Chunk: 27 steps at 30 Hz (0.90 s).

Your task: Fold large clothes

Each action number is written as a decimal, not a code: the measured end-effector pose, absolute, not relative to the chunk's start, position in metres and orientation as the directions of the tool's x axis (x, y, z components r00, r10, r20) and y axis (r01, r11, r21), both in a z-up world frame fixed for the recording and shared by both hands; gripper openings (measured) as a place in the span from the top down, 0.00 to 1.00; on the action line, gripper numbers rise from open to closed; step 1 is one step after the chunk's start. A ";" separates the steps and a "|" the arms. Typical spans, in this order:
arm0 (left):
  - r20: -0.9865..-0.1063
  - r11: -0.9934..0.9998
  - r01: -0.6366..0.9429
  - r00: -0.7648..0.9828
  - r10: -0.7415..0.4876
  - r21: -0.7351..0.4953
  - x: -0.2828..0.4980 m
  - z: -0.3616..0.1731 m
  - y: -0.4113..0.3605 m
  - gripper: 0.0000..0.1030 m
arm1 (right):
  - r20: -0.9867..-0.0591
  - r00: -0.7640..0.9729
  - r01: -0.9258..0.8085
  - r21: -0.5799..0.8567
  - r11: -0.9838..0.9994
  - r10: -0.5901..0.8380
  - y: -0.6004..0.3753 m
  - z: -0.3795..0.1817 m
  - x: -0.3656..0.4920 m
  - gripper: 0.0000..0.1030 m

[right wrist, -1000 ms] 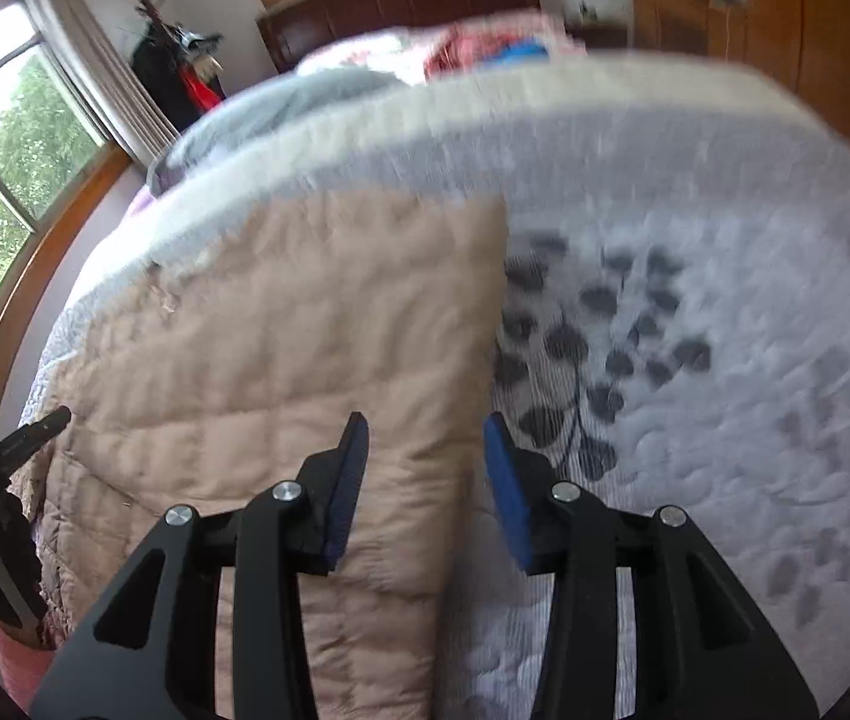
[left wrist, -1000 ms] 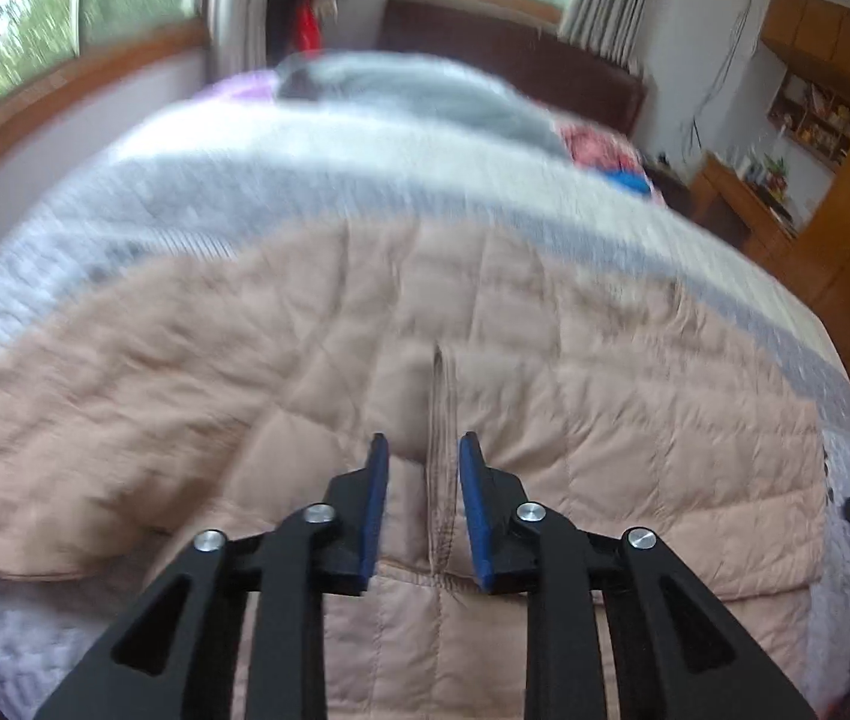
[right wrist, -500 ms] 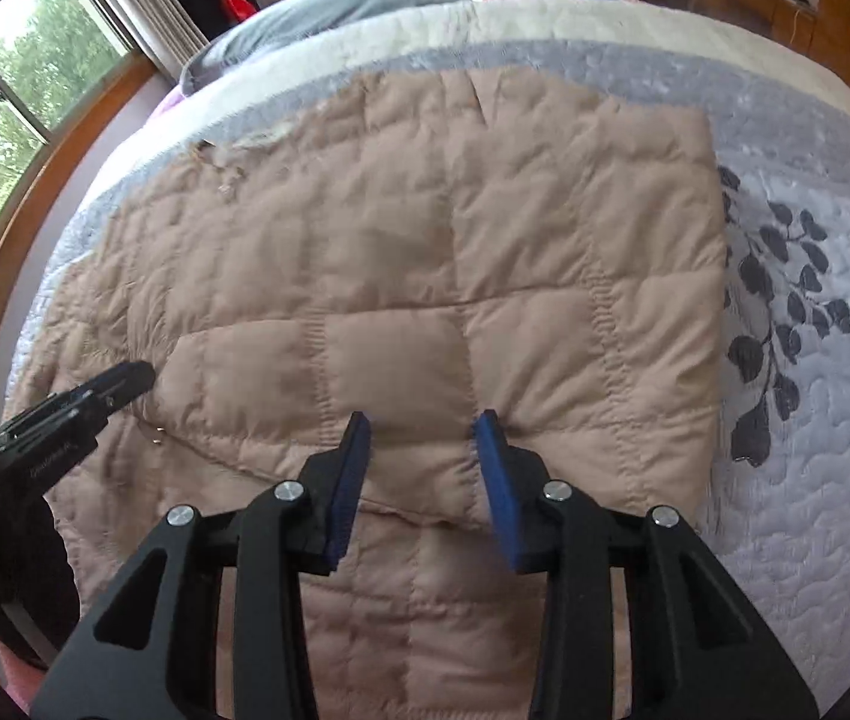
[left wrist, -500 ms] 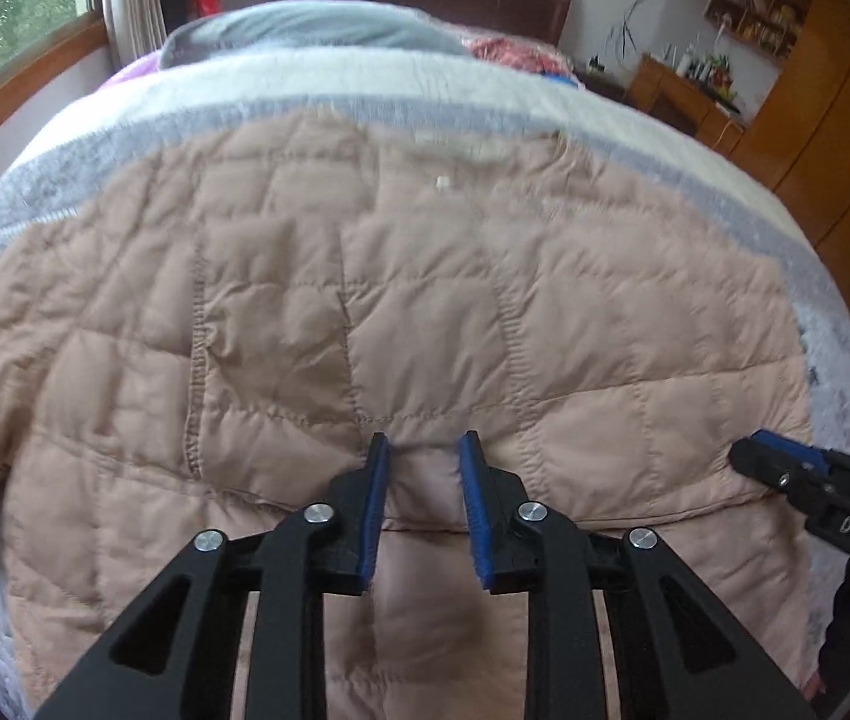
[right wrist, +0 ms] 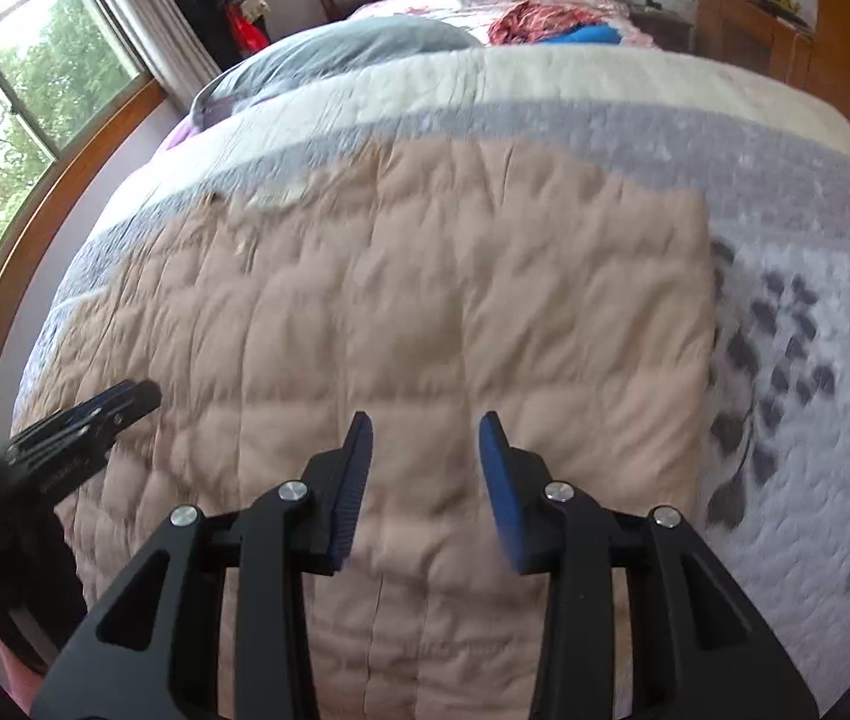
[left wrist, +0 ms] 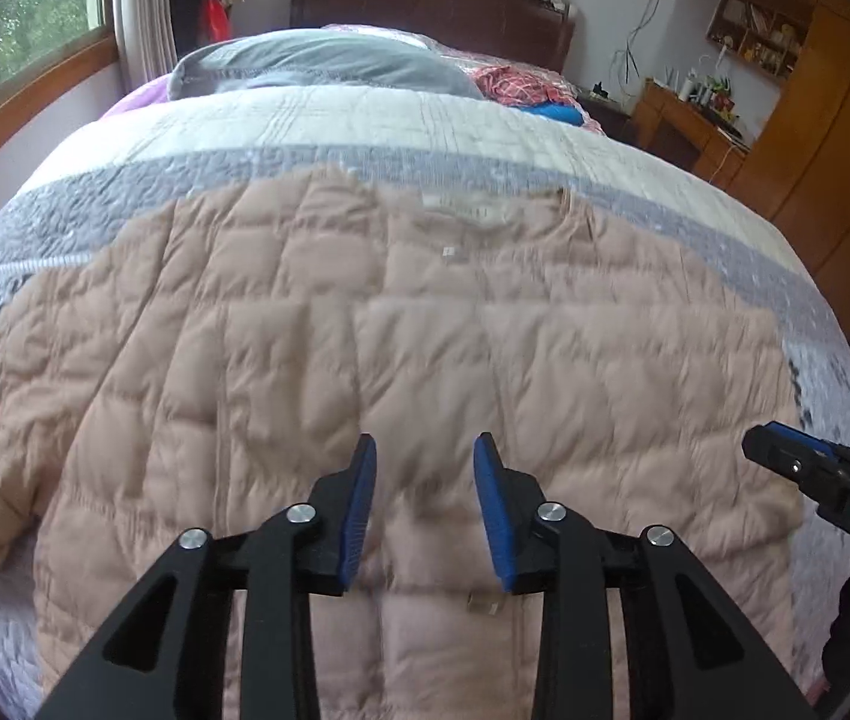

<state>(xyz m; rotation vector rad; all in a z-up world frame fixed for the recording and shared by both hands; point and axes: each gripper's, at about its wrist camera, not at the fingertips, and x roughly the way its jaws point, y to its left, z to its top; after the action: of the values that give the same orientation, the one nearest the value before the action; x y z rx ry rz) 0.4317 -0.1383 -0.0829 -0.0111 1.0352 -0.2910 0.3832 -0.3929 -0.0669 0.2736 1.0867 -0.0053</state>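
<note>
Left gripper (left wrist: 423, 501) and right gripper (right wrist: 425, 483) both released, above quilted jacket (left wrist: 395, 360) on bed (left wrist: 365, 120). Risk: slippery padded fabric escapes pinch, fold springs apart.

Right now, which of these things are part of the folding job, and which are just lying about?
Part of the job:
pink quilted jacket
left gripper
right gripper

Just lying about:
grey pillow
red patterned cloth
blue cloth
bedspread
</note>
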 end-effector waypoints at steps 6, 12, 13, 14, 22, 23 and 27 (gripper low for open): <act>-0.890 0.966 0.227 0.405 -0.211 -0.126 0.463 -0.111 -0.151 0.67 | -0.915 0.389 0.189 0.193 0.963 0.107 -0.399 -0.103 0.419 0.64; -0.883 0.959 0.235 0.399 -0.246 -0.160 0.461 -0.113 -0.145 0.66 | -0.903 0.415 0.166 0.201 0.965 0.117 -0.397 -0.103 0.413 0.63; -0.883 0.958 0.228 0.395 -0.252 -0.172 0.459 -0.109 -0.140 0.66 | -0.894 0.424 0.162 0.232 0.959 0.145 -0.400 -0.098 0.408 0.63; -0.881 0.957 0.223 0.395 -0.260 -0.183 0.454 -0.103 -0.134 0.65 | -0.875 0.445 0.141 0.278 0.950 0.190 -0.403 -0.090 0.400 0.63; -0.819 0.969 0.162 0.518 -0.246 -0.188 0.399 -0.053 -0.028 0.42 | -0.838 0.486 0.080 0.325 0.942 0.248 -0.413 -0.056 0.327 0.61; -0.821 0.975 0.129 0.527 -0.222 -0.181 0.394 -0.052 -0.009 0.42 | -0.838 0.489 0.081 0.320 0.944 0.242 -0.415 -0.055 0.318 0.61; -0.833 0.987 -0.036 0.542 -0.110 -0.154 0.371 -0.056 0.075 0.41 | -0.852 0.494 0.109 0.255 0.961 0.170 -0.418 -0.061 0.300 0.60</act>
<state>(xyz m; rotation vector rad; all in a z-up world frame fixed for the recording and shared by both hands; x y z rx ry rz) 0.3706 0.0751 -0.0563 -0.1594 0.9981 -0.0442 0.3000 -0.4175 -0.0610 0.2922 1.0574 0.0378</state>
